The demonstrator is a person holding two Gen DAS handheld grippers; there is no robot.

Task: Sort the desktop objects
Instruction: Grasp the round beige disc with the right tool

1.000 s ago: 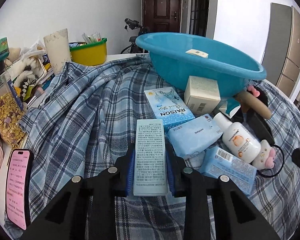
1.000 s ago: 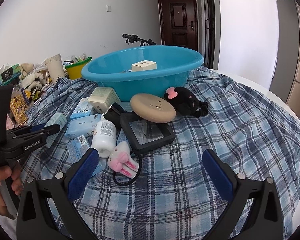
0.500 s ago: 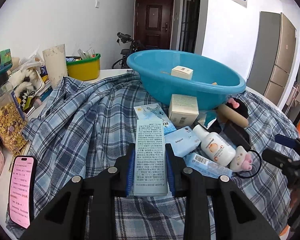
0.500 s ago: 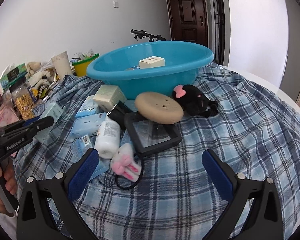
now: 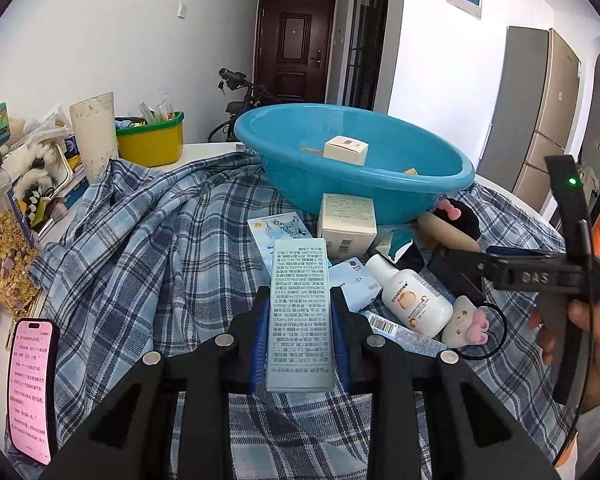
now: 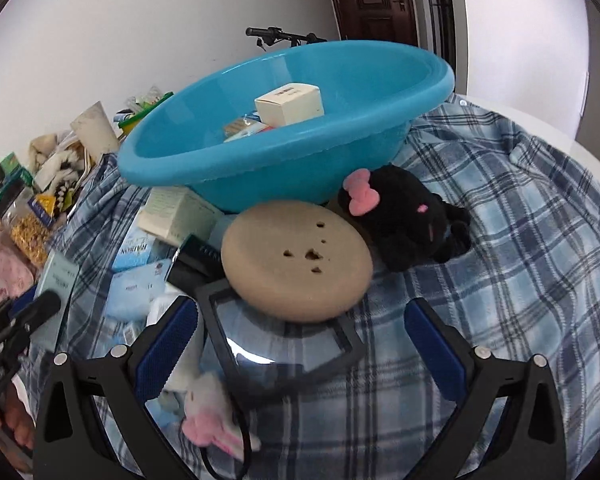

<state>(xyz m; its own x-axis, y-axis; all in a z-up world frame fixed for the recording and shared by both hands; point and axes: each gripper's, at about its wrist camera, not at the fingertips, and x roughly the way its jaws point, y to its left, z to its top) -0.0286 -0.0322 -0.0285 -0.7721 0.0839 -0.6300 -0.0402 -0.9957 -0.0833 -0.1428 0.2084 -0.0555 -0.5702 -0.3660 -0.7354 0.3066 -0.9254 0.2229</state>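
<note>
A: L gripper [image 5: 299,330] status?

B: Blue pads clamped on a pale green carton [image 5: 300,312], one pad per long side. Carton lies along the fingers, printed face up, far end sticking out past the tips. Held above the plaid cloth [image 5: 140,248], near its front edge.

A: R gripper [image 6: 300,344]?

B: Fingers wide apart, nothing between the pads. It hangs over the black-framed clear case [image 6: 284,332]; tan round pad [image 6: 296,260] rests on the case's far edge.

A: Basin?

B: Blue basin [image 5: 452,172] sits on the cloth twd the back of the table. White box [image 5: 346,150] inside, plus a few small items I can't id.

A: Loose pile?

B: In front of basin, left-wrist view: cream box [image 5: 348,220] touching the basin wall, light blue packet [image 5: 280,228] beside it, white lotion bottle [image 5: 414,300] on its side, pink-white plush charm [image 5: 470,322] w/ black loop just beside the bottle. Black plush w/ pink bow [image 6: 404,220] against the basin's right side, touching the tan pad.

A: Table's left edge?

B: Phone w/ pink screen [image 5: 32,384] at front-left corner, cereal jar [image 5: 4,256] behind it, yellow tub [image 5: 150,142] and off-white cup [image 5: 94,136] further back. R-wrist frame blurred at lower left.
</note>
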